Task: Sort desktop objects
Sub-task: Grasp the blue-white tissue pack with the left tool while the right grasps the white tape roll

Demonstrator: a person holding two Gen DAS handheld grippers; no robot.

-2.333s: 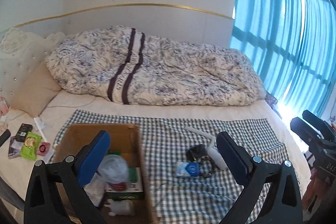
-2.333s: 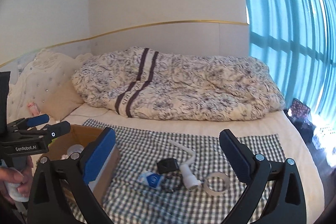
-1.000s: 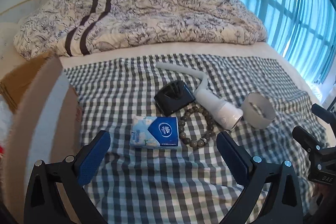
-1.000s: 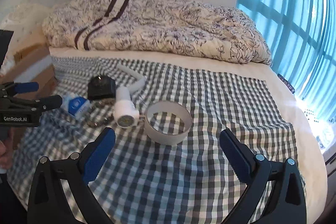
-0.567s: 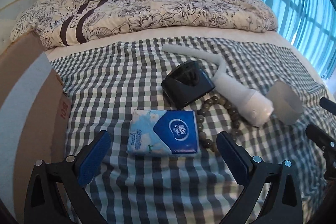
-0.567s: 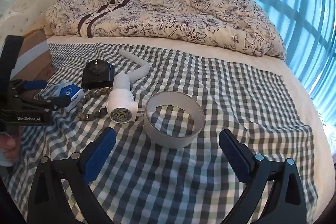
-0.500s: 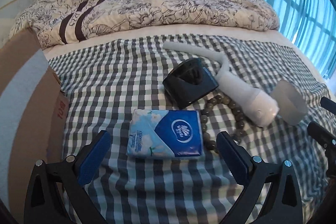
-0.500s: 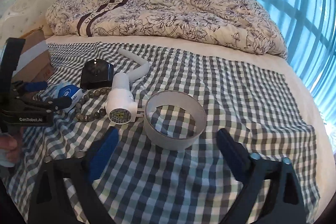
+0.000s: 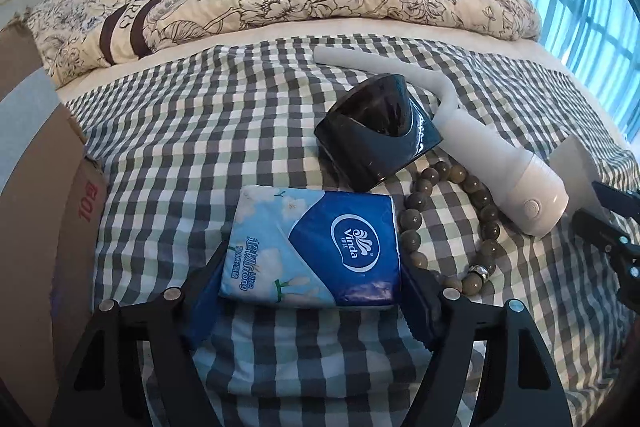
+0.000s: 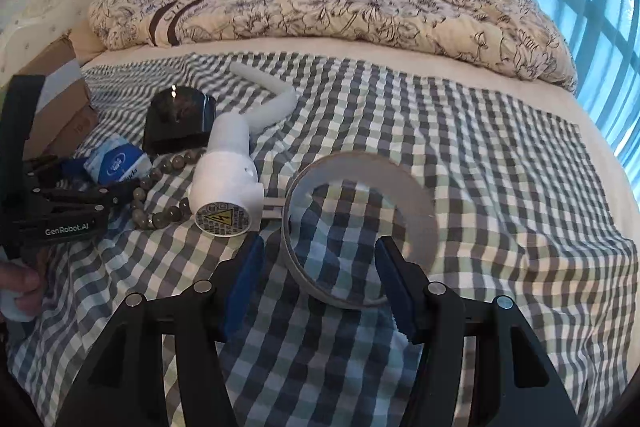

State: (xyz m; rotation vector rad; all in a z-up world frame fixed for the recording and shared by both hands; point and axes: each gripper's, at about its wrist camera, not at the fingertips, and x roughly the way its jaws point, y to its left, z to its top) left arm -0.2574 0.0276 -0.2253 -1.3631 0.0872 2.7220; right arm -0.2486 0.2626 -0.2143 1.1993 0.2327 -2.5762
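blue-white tissue pack [image 9: 316,247], grey-checked cloth [image 9: 192,131]

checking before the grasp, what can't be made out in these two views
- Cardboard box, left wrist view: cut off by the frame edge, contents unseen.
- Tissue pack: near edge hidden between the left gripper pads; firm contact unclear.
- Tape roll, right wrist view: near rim hidden behind the right gripper.
- Bead bracelet: partly under the black holder.

Both grippers low, fingers drawn in

The left gripper [image 9: 310,291] has its blue pads [image 9: 202,311] pressed against both sides of what lies between them. The right gripper [image 10: 320,287] has its fingers partly closed with a gap left between. A hand [image 10: 20,287] holds the left gripper's handle.
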